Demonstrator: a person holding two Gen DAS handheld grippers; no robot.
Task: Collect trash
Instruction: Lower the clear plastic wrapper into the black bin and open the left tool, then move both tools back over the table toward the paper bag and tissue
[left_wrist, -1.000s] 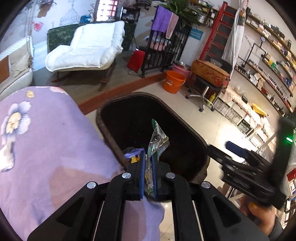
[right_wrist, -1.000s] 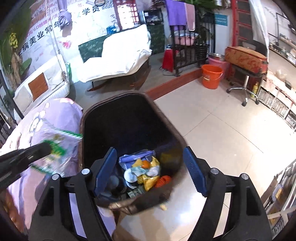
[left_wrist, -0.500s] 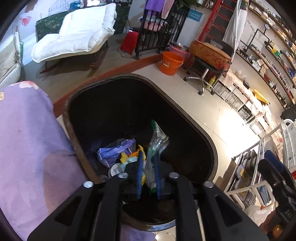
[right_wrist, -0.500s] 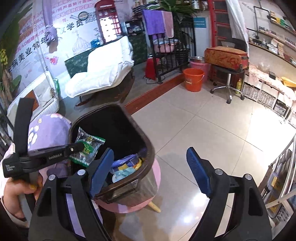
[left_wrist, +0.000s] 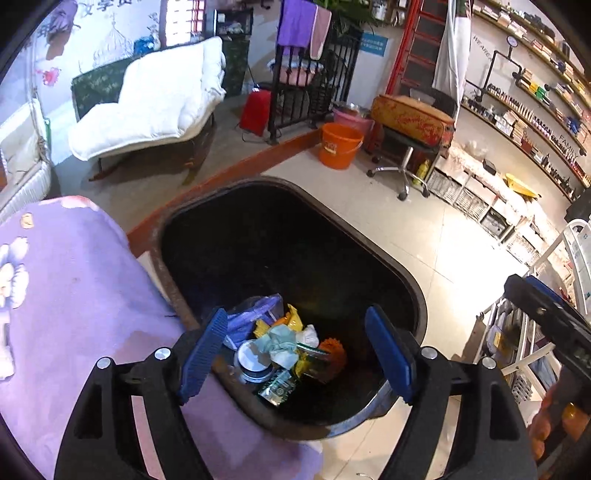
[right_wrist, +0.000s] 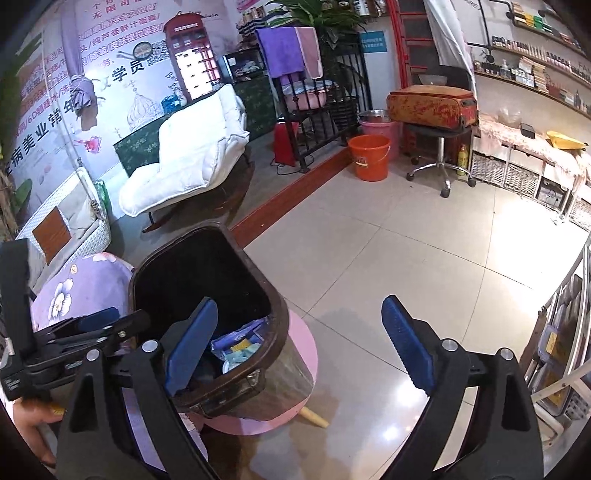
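A dark brown trash bin (left_wrist: 173, 273) stands beside a purple flowered cloth (left_wrist: 74, 295). Several wrappers and scraps (left_wrist: 284, 350) lie at its bottom, among them a clear green-printed wrapper (left_wrist: 314, 363). My left gripper (left_wrist: 299, 350) is open and empty above the bin's near rim. My right gripper (right_wrist: 295, 347) is open and empty, off to the bin's right over the floor. The bin (right_wrist: 273, 306) sits on a pink stool (right_wrist: 306, 354) in the right wrist view, with the left gripper (right_wrist: 92, 328) at its left side.
A tiled floor (right_wrist: 406, 258) spreads to the right. An orange bucket (left_wrist: 340, 146), a rolling stool (left_wrist: 402, 162) with a case on it, a white lounge chair (left_wrist: 155, 107) and wall shelves (left_wrist: 535, 122) stand further back. A white metal rack (right_wrist: 565, 332) is at the right edge.
My left gripper opened and the clear green wrapper dropped into the bin. My right gripper drew back and to the right, away from the bin.
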